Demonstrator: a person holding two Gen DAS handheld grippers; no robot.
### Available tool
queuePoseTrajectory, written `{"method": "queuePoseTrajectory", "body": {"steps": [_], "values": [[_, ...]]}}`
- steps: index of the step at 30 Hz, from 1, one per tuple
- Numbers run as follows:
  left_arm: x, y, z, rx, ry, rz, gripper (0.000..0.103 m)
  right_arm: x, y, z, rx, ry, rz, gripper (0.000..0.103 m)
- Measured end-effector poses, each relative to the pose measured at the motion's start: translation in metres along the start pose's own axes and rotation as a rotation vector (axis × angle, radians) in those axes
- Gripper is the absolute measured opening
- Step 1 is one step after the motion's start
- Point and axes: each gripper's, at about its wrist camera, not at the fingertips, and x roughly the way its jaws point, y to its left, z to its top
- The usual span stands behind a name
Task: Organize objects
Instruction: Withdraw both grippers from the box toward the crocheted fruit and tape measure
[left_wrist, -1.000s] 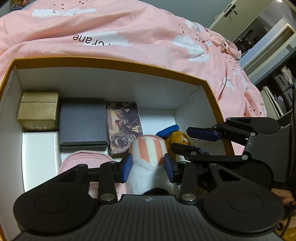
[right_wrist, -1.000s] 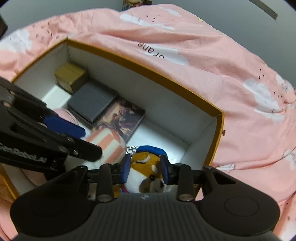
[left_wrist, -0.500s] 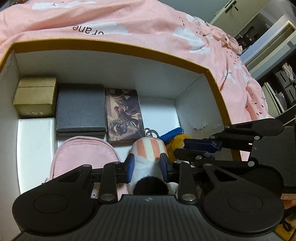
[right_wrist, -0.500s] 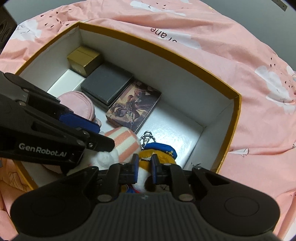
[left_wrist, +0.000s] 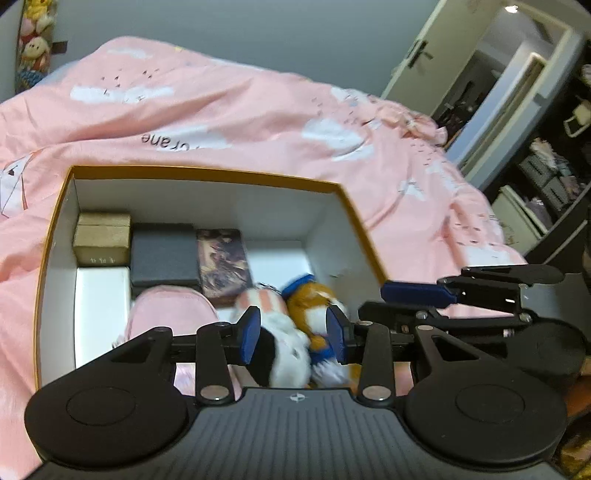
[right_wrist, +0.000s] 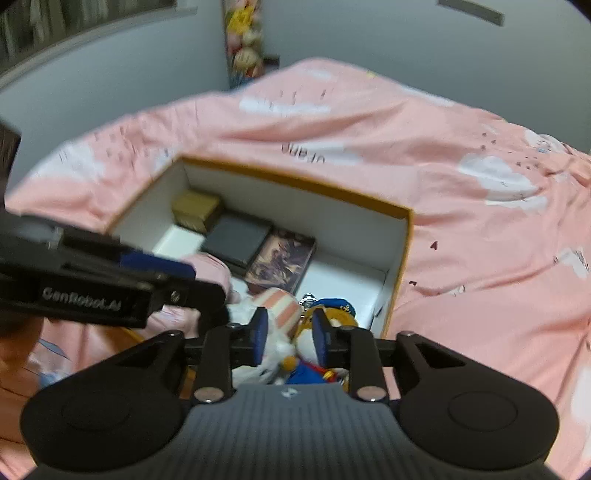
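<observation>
The left tongs (left_wrist: 291, 334) stand released, their jaws having just been opening, with the striped soft toy (left_wrist: 267, 306) lying loose in the box below and between them, not pressed. The right tongs (right_wrist: 290, 334) are released too, jaws just been opening, over the orange dog toy (right_wrist: 332, 317) with its blue cap, which sits beside the striped one at the near right of the cardboard box (left_wrist: 207, 171). Behind the toys lie a pink pouch (left_wrist: 170, 310), a picture card box (left_wrist: 223, 260), a dark grey case (left_wrist: 162, 253) and a gold box (left_wrist: 101, 240), all on the pink bed cover (left_wrist: 258, 122). The step in hand looks like letting go after placing both toys; next, I judge, both tongs must lift clear without snagging fur
</observation>
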Motion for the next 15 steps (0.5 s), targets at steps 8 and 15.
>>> {"method": "queuePoseTrajectory", "body": {"steps": [8, 15], "values": [[-0.035, -0.030, -0.051, 0.042, -0.007, -0.060, 0.048, -0.059, 0.002, -0.064, 0.114, -0.158, -0.047, 0.047], [-0.030, -0.046, -0.102, 0.133, 0.084, -0.049, 0.051, -0.066, 0.000, -0.124, 0.222, -0.134, -0.074, 0.055]]}}
